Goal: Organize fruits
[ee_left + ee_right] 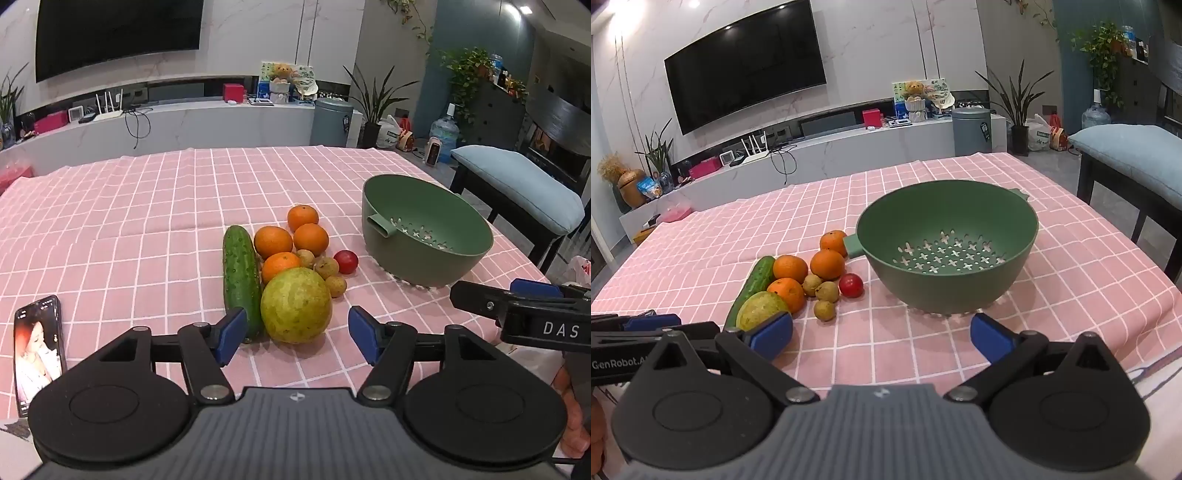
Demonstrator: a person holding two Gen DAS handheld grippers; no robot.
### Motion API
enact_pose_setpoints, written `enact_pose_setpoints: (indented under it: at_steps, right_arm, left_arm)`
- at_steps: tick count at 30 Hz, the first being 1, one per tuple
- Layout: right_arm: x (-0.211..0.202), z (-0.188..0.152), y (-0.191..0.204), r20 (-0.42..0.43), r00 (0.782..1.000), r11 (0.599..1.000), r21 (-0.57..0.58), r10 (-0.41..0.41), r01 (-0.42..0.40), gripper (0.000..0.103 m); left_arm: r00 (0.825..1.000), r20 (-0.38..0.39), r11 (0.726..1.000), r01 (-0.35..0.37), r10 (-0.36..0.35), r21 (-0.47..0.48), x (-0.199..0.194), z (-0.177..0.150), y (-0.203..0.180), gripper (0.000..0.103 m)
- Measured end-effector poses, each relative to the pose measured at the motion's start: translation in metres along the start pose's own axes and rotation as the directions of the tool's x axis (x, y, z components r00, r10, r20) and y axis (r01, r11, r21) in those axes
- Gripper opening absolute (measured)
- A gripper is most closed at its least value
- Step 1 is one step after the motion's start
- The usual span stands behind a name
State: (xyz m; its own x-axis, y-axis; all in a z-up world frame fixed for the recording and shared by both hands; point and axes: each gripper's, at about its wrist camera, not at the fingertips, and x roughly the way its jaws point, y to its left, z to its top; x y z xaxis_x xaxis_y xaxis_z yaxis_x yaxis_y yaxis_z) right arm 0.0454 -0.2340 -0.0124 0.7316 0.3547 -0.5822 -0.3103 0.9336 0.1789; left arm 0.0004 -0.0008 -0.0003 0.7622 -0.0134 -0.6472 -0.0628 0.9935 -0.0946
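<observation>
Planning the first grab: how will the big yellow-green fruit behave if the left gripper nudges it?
The yellow-green fruit looks round, so it would probably roll. Being the largest piece, it is likely heavy. The cucumber beside it may block it leftward.

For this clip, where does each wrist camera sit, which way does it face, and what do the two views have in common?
Left wrist view: on the left gripper, low over the table, facing the large green fruit and cucumber; own open blue pads show, the right gripper enters at right.
Right wrist view: on the right gripper, facing the empty green colander; own open pads show, the left gripper enters at left.
Shared: fruit pile, colander, pink checked tablecloth, wall TV.
</observation>
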Motion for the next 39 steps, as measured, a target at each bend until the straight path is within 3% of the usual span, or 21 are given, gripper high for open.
enact_pose_setpoints:
  at_steps: [39]
  right_arm:
    - [0.0052,0.0003,0.0027,-0.019,1.000,1.000,0.000,-0.008,0.008,0.098]
  left_arm:
    - [1.000,-0.018,1.000,0.008,-0.008,-0.020,0.0073,-0.0018,0.0026,0.075]
